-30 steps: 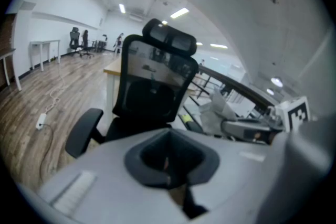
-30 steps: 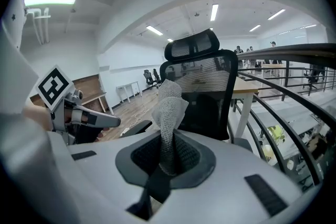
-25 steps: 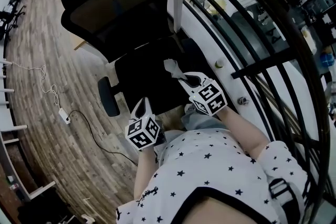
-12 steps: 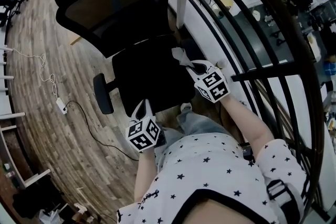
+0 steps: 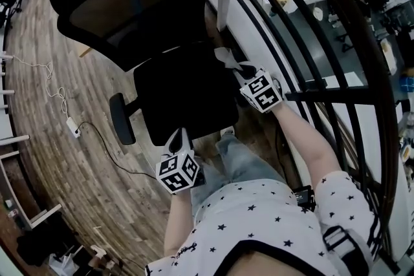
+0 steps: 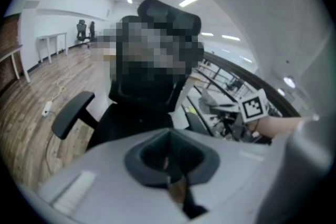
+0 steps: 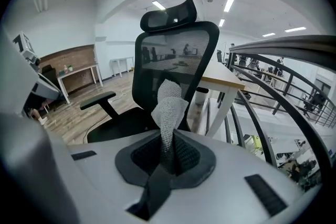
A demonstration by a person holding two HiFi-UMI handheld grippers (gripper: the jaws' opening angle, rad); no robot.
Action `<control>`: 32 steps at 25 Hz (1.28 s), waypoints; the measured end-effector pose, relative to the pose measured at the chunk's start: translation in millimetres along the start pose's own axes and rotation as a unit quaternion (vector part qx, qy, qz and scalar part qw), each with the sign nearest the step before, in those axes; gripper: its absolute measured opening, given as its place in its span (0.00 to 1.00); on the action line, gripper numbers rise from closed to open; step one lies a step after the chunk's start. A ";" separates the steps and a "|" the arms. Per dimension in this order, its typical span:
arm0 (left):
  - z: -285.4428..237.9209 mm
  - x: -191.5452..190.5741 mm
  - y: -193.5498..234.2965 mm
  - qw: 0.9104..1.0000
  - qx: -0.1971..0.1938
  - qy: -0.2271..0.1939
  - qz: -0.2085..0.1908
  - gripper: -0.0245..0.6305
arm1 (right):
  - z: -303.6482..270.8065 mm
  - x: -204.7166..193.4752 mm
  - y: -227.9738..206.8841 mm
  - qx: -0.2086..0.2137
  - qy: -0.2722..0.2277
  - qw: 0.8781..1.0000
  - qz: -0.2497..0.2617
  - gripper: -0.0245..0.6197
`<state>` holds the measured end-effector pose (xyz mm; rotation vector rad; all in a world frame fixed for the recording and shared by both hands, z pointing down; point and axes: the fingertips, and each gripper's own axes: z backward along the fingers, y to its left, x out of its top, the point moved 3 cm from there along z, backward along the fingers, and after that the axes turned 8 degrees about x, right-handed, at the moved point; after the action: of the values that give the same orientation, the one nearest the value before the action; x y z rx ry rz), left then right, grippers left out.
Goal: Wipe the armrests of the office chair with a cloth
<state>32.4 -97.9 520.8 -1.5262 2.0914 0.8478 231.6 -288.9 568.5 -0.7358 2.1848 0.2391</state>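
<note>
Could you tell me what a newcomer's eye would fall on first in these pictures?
The black office chair fills the middle of the head view. To its right in that view, beside the black railing, the right hand-held gripper pinches a grey cloth; the left hand-held gripper is shut near the seat's front edge.

The left gripper [image 6: 172,173] points, jaws pressed together, at the black office chair [image 6: 131,122], whose armrest [image 6: 72,113] juts left.

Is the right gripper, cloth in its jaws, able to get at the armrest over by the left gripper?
Probably yes: only the bare seat lies between the right gripper, shut on the cloth, and that armrest.
</note>
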 end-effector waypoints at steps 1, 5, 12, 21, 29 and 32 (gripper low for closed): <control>-1.8 -1.2 -0.1 1.000 0.000 0.003 0.000 0.04 | -4.6 -0.5 -4.8 -0.001 0.002 1.000 0.003 0.10; -9.9 -4.5 0.6 1.000 0.006 0.014 0.000 0.04 | -23.6 -5.8 -22.5 -0.003 0.025 1.000 0.015 0.10; -23.5 -21.8 -2.5 0.999 0.012 0.036 0.003 0.04 | -51.9 -23.9 -54.9 -0.020 0.070 0.996 0.055 0.10; -30.0 -44.2 -13.6 0.998 0.005 0.064 -0.001 0.04 | -76.9 -41.7 -75.5 -0.036 0.117 0.987 0.108 0.10; -34.0 -55.0 -15.3 0.997 0.011 0.073 0.009 0.04 | -97.4 -62.1 -76.0 -0.021 0.150 0.981 0.118 0.10; -34.2 -56.0 -15.3 0.997 0.012 0.073 0.010 0.04 | -101.7 -65.7 -74.0 -0.016 0.155 0.981 0.118 0.10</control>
<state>65.2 -85.5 578.3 -1.6003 2.2139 0.7361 243.1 -361.3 690.0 -0.5595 2.5749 0.2976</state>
